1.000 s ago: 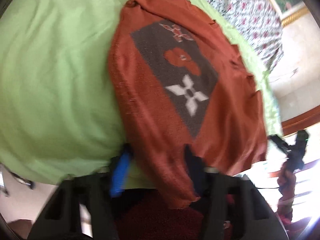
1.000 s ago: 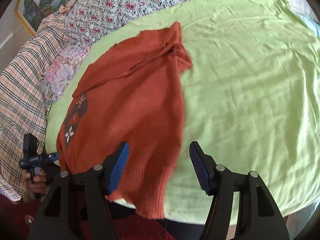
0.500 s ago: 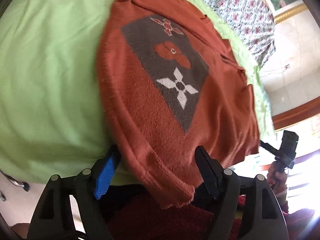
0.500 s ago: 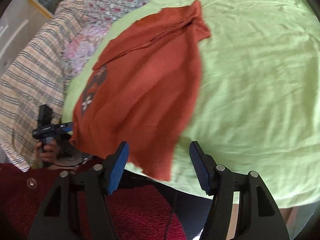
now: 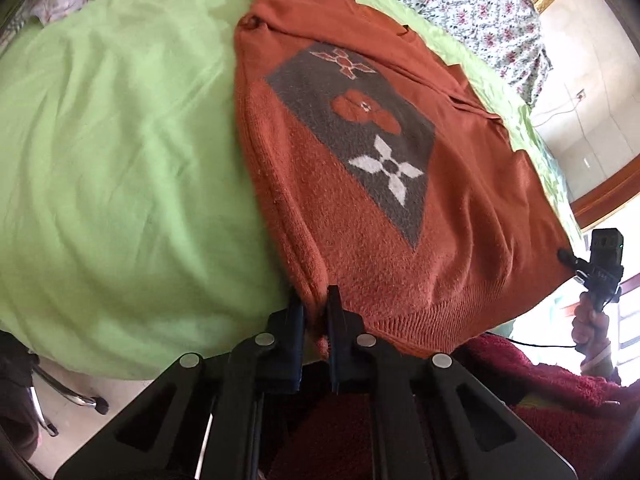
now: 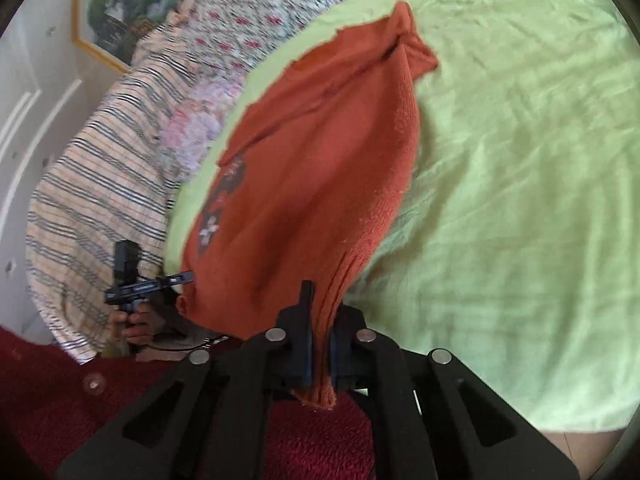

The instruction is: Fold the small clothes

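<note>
Your left tool (image 5: 316,312) and right tool (image 6: 320,332) have just closed, each pinching a hem corner at six o'clock of the rust-orange knitted sweater (image 5: 360,208) lying on the lime-green bed sheet (image 5: 120,160). Next, carry the hem toward twelve o'clock.

Ahead of your jaws lies a bed with a green sheet (image 6: 520,160). Beyond it: floral bedding (image 5: 472,4), a striped blanket (image 6: 100,192), a framed painting (image 6: 120,4).

Rust-orange sweater (image 5: 360,208) — flat, grey flower panel up
</note>
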Tool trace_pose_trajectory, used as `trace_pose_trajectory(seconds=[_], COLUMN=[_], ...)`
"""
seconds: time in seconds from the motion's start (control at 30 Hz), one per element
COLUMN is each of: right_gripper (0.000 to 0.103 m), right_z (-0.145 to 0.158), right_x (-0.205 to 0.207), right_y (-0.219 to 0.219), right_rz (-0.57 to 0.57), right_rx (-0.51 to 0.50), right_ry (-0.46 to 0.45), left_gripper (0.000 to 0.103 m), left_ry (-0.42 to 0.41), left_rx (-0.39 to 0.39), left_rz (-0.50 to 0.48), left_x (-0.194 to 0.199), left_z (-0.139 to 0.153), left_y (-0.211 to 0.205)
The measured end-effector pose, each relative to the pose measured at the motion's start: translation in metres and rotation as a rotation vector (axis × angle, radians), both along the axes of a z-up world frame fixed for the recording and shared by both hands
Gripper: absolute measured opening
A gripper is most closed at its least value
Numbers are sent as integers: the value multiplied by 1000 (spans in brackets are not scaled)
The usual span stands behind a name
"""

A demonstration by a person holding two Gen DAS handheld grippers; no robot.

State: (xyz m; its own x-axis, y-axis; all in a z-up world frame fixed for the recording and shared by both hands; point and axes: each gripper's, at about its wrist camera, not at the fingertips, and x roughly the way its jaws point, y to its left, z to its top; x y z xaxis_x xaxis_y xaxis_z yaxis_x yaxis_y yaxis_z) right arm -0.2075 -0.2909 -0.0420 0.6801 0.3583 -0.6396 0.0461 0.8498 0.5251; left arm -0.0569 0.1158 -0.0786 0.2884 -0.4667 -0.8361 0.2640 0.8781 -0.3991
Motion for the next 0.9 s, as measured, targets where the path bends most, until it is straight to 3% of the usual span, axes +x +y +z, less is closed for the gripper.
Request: trace_pose_trajectory(seconds=[0.03,0.13,0.17,0.2,0.23,0.33,0.4,0.43,0.5,0.6,0.77,0.9], right_gripper=[7,7,7,7,8,10,10,10,8,7,7,7], right_z=[0,-7,-11,-14,-19,-28,-25,-24,-20,-16,1,13], right_x=[-3,1,6,10,13,19,20,19,17,13,-7,-2], right_y=[-1,1,4,5,3,-2,0,1,6,10,8,13], right_rz=[2,20,33,36,34,17,22,31,58,85,128,172], right_rx=[-3,-8,6,18,37,66,53,37,21,29,101,172], right_ry=[1,35,44,52,65,83,64,60,42,16,-76,-139], left_gripper=[13,40,59,69,71,62,29,19,9,7,6,6], left_ry=[20,74,78,86,87,73,37,27,35,15,-149,-196], left_rx=[-16,-77,-100,-118,-118,-60,-4,20,-11,-55,-134,-225], left_rz=[-2,-19,-30,-40,-45,-54,-57,-56,-42,-12,3,65], left_x=[1,3,3,4,5,7,6,4,4,-3,-29,-20], left_z=[-3,-11,-9,-8,-7,-7,-6,-6,-9,-7,31,44], left_y=[-1,-6,-9,-12,-16,-27,-29,-26,-15,1,12,23])
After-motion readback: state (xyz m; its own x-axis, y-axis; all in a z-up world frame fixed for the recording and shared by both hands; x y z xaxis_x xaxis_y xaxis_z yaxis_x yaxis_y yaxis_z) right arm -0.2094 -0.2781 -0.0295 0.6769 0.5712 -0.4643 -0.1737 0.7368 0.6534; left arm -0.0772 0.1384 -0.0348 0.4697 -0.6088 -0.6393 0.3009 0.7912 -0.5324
